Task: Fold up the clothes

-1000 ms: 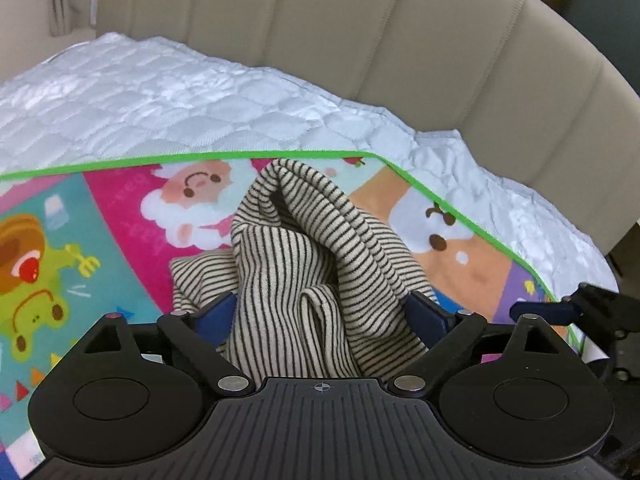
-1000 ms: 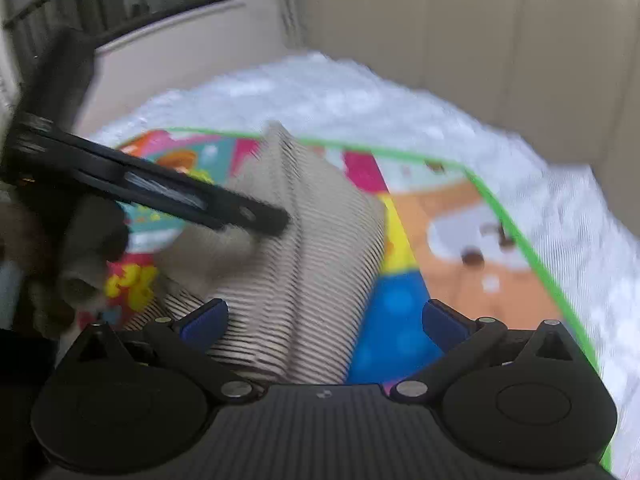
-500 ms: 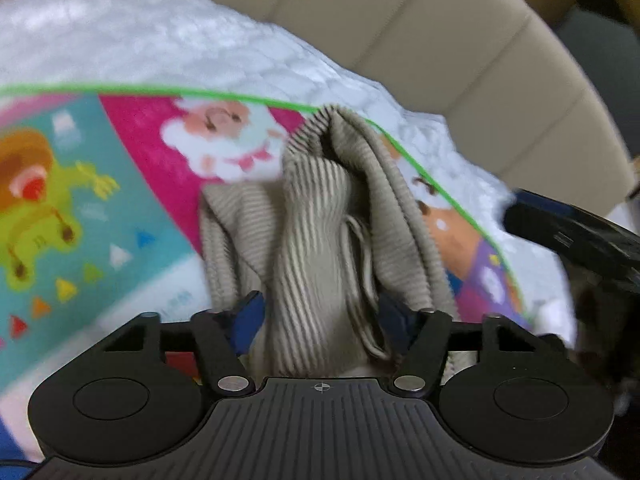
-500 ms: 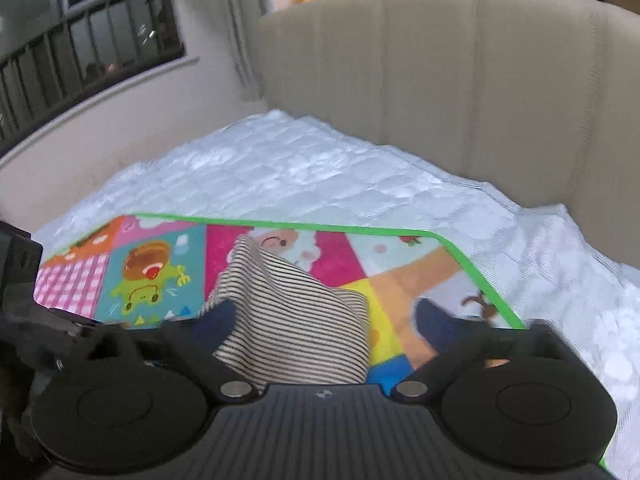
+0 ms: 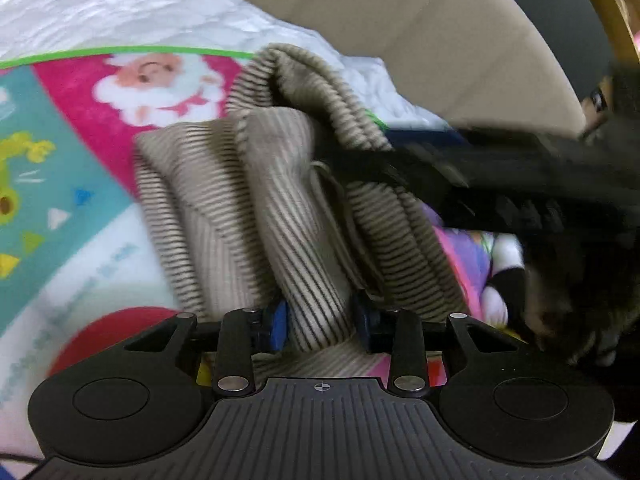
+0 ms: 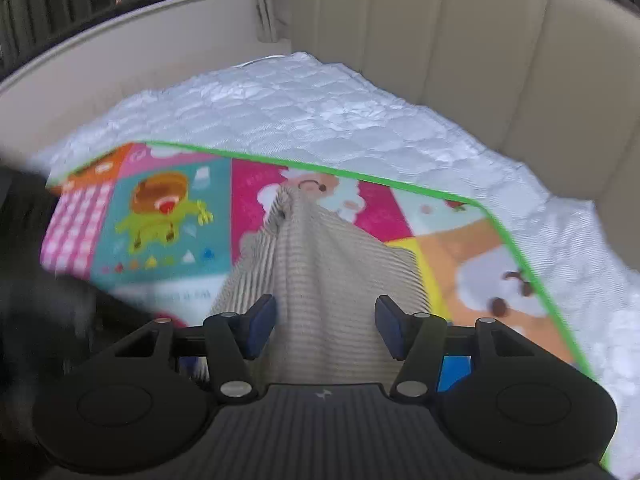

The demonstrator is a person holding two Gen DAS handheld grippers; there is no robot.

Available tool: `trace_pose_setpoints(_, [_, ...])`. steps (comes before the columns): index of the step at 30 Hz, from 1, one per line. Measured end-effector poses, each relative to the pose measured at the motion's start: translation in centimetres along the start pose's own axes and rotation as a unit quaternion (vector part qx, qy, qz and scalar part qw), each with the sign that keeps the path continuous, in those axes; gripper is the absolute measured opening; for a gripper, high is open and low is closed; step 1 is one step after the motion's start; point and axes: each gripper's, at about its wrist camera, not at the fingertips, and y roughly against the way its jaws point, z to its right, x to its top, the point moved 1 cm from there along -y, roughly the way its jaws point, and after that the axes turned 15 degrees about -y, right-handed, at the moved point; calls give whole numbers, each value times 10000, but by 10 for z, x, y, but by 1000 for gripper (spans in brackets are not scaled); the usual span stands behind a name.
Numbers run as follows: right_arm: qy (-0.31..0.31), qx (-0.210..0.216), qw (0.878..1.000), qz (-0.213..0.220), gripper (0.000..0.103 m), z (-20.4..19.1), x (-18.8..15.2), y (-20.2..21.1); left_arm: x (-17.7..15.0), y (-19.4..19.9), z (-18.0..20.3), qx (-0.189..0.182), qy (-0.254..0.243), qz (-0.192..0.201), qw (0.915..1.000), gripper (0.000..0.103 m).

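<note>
A beige garment with thin dark stripes (image 5: 288,208) lies bunched on a colourful cartoon play mat (image 5: 80,184). My left gripper (image 5: 320,326) is shut on a fold of the striped garment at its near edge. In the right wrist view the same garment (image 6: 320,264) rises in a peak on the mat (image 6: 160,216). My right gripper (image 6: 324,330) is partly open, with the cloth lying between its blue pads, which stand apart from it. The right gripper's black body (image 5: 500,176) crosses the left wrist view, blurred, over the garment.
The mat lies on a white quilted mattress cover (image 6: 320,104). A beige padded headboard (image 6: 480,40) curves around the far and right sides. A pale wall and window railing (image 6: 100,8) stand at the far left. The left gripper's body (image 6: 32,280) shows blurred at left.
My left gripper has closed from wide open onto a fold of the garment. My right gripper has moved in over the garment and narrowed its opening around the cloth.
</note>
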Motion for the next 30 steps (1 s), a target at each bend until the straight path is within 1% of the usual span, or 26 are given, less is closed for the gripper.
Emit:
trace_pose_setpoints(2, [339, -145, 9992, 151, 57, -3, -14, 17, 7, 11, -16, -32, 255, 196, 9995, 42])
trace_pose_setpoints(5, [684, -156, 9973, 208, 73, -13, -38, 33, 14, 22, -35, 6, 566, 519, 9970, 52])
trace_pose_setpoints(7, [666, -237, 9974, 126, 74, -18, -53, 24, 15, 25, -43, -70, 784, 657, 9947, 52])
trace_pose_setpoints(8, [656, -278, 9974, 85, 75, -21, -60, 20, 16, 21, -42, -98, 770, 636, 9950, 52])
trace_pose_setpoints(10, [642, -386, 9971, -144, 76, -23, -72, 6, 19, 11, -36, -32, 579, 537, 9969, 52])
trace_pose_setpoints(12, [1084, -629, 9921, -40, 76, -25, -87, 2, 22, 0, -32, 192, 320, 363, 9986, 52])
trace_pose_setpoints(13, [1288, -743, 9888, 104, 74, -26, -92, 4, 22, -7, -31, 297, 237, 259, 9989, 52])
trace_pose_setpoints(14, [1329, -755, 9879, 259, 60, -24, -91, 10, 22, -11, -32, 353, 214, 182, 9990, 52])
trace_pose_setpoints(15, [1361, -762, 9869, 415, 38, -22, -89, 16, 21, -12, -34, 343, 248, 149, 9990, 52])
trace_pose_setpoints(16, [1276, -741, 9878, 488, 27, -20, -83, 20, 19, -11, -36, 314, 284, 135, 9990, 52])
trace_pose_setpoints(17, [1185, -719, 9888, 558, 18, -18, -77, 25, 17, -10, -39, 284, 321, 122, 9990, 52])
trace_pose_setpoints(18, [1094, -697, 9896, 627, 17, -16, -71, 29, 17, -9, -40, 259, 352, 108, 9990, 52])
trace_pose_setpoints(20, [847, -437, 9917, 859, 16, -21, -54, 37, 16, -9, -41, 218, 408, 81, 9989, 52])
trace_pose_setpoints(22, [380, 370, 9942, 933, 16, -33, -39, 48, 14, -8, -44, 127, 500, 58, 9986, 51])
trace_pose_setpoints(24, [-95, 1188, 9879, 996, 16, -45, -23, 59, 11, -7, -49, 21, 633, 42, 9980, 49])
trace_pose_setpoints(25, [-191, 1504, 9846, 872, 16, -50, -21, 55, 9, -7, -52, -37, 725, 46, 9973, 49])
trace_pose_setpoints(27, [-301, 1639, 9827, 809, 16, -47, -20, 47, 6, -6, -58, -153, 911, 53, 9957, 49])
trace_pose_setpoints(30, [-462, 1824, 9795, 723, 16, -41, -18, 33, 3, -3, -68, -315, 1190, 79, 9924, 46])
